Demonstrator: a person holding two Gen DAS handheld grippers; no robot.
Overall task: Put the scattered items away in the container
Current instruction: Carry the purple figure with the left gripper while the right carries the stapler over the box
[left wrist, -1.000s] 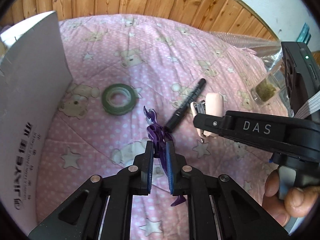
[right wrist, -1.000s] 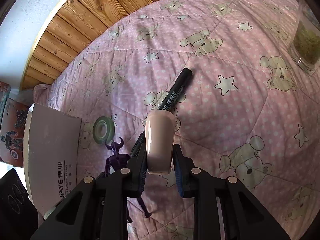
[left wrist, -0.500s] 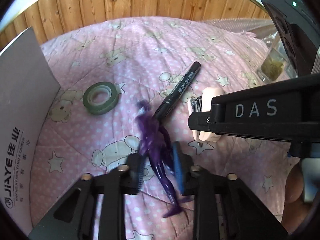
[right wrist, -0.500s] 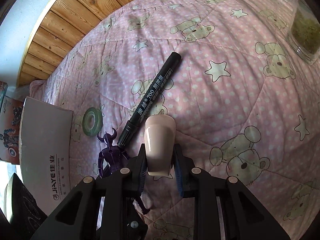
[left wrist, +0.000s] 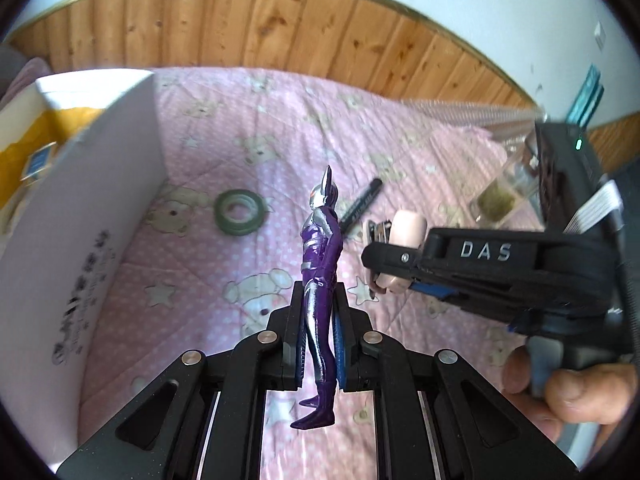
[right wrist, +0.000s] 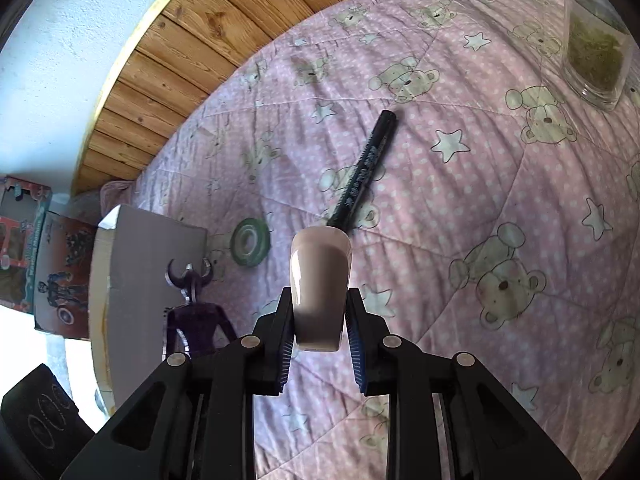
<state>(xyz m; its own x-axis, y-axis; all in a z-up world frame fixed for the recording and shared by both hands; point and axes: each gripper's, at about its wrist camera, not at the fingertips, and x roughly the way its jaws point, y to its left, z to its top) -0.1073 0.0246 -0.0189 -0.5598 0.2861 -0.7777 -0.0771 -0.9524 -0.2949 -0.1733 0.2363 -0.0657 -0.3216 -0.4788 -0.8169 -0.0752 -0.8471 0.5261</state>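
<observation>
My left gripper (left wrist: 318, 334) is shut on a purple toy figure (left wrist: 320, 264) and holds it upright above the pink quilt; the figure also shows in the right wrist view (right wrist: 192, 312). My right gripper (right wrist: 318, 320) is shut on a pink stapler (right wrist: 320, 280), seen from the side in the left wrist view (left wrist: 402, 248). A black marker (right wrist: 362, 172) and a green tape roll (right wrist: 250, 242) lie on the quilt ahead. The white cardboard box (left wrist: 80, 216) stands at the left, its wall close to the figure (right wrist: 136, 280).
A glass jar with green-brown contents (right wrist: 596, 36) stands at the right on the quilt. A wooden wall panel (left wrist: 280, 28) runs behind the bed. Toy boxes (right wrist: 44, 256) sit beyond the white box.
My left gripper has lifted the purple figure off the quilt and turned it upright, nearer the box. My right gripper has risen with the stapler.
</observation>
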